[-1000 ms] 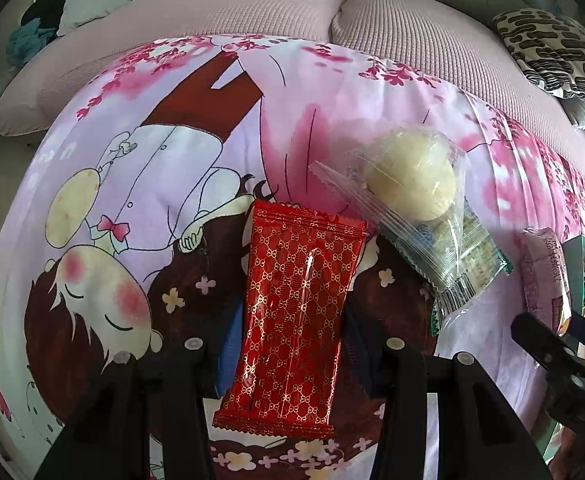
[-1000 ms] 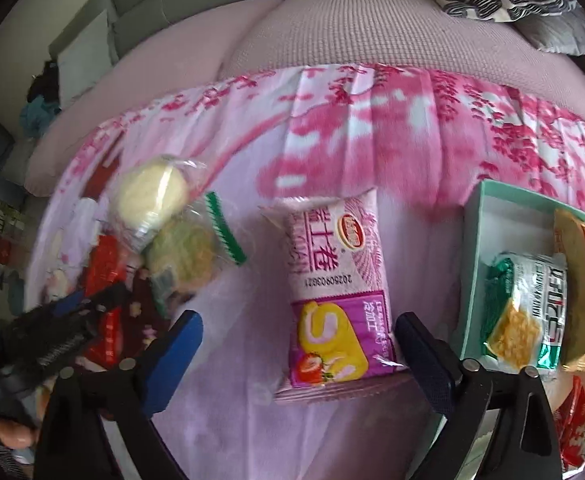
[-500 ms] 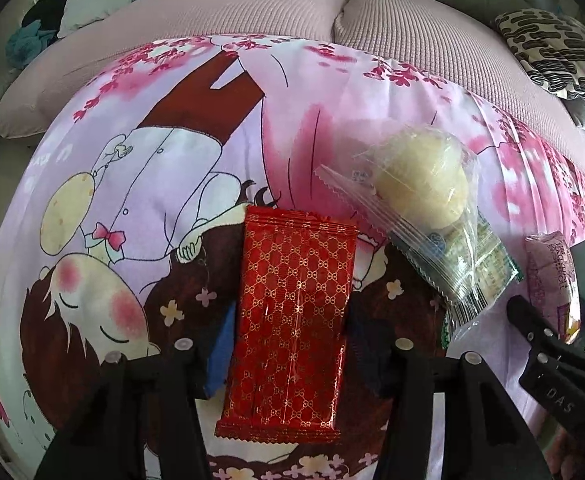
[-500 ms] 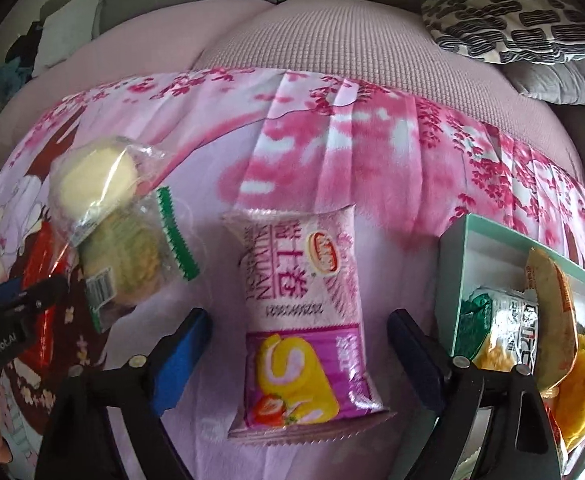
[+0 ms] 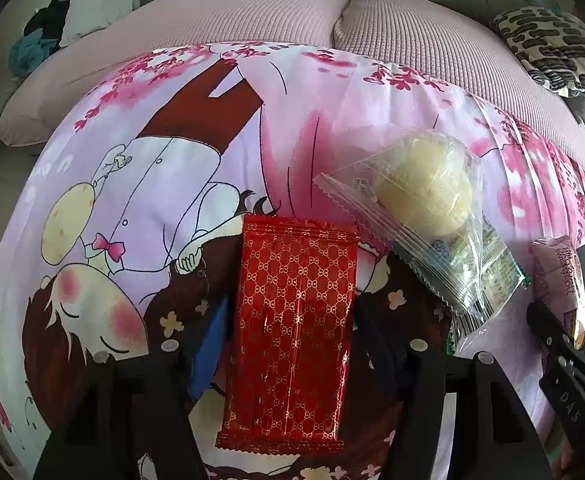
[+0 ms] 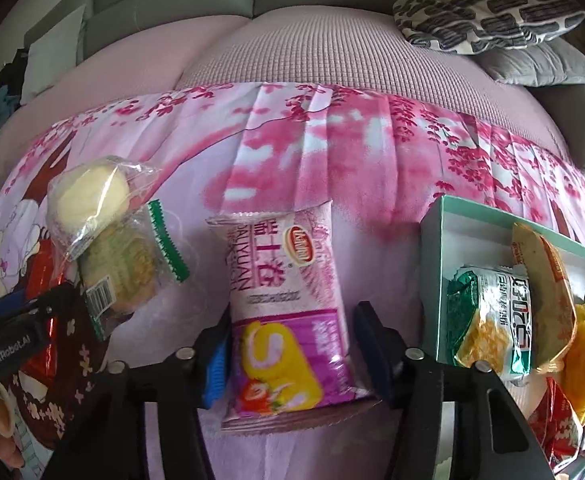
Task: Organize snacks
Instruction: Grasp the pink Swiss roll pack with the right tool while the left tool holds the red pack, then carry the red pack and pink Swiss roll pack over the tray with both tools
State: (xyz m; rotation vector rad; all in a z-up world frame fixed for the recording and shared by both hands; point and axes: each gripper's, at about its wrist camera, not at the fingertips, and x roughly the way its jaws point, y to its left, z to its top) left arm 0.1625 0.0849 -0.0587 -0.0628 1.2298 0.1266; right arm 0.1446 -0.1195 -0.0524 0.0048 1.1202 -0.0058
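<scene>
A red gold-patterned packet (image 5: 292,320) lies flat on the cartoon cloth (image 5: 140,184) between the fingers of my left gripper (image 5: 292,316). Its jaws are opening and both pads stand just off the packet's sides. My right gripper (image 6: 292,332) is closing on a pink cake-roll packet (image 6: 284,280), with the pads against its long edges. A yellow bun in clear wrap (image 5: 424,184) rests on a green-edged pastry pack (image 5: 488,276) between the two grippers. The teal box (image 6: 430,280) at the right holds several snack packets.
The cloth covers a low table in front of a pink-covered sofa (image 6: 292,48). A black-patterned pillow (image 6: 484,12) and a grey one (image 6: 540,64) lie at the back right. The left gripper's body (image 6: 12,328) sits close beside the pastry pack (image 6: 128,264).
The red packet, pinched and tilted before, now lies flat with the left fingers spread off it. The right fingers, wide apart earlier, have come in onto the pink packet's sides.
</scene>
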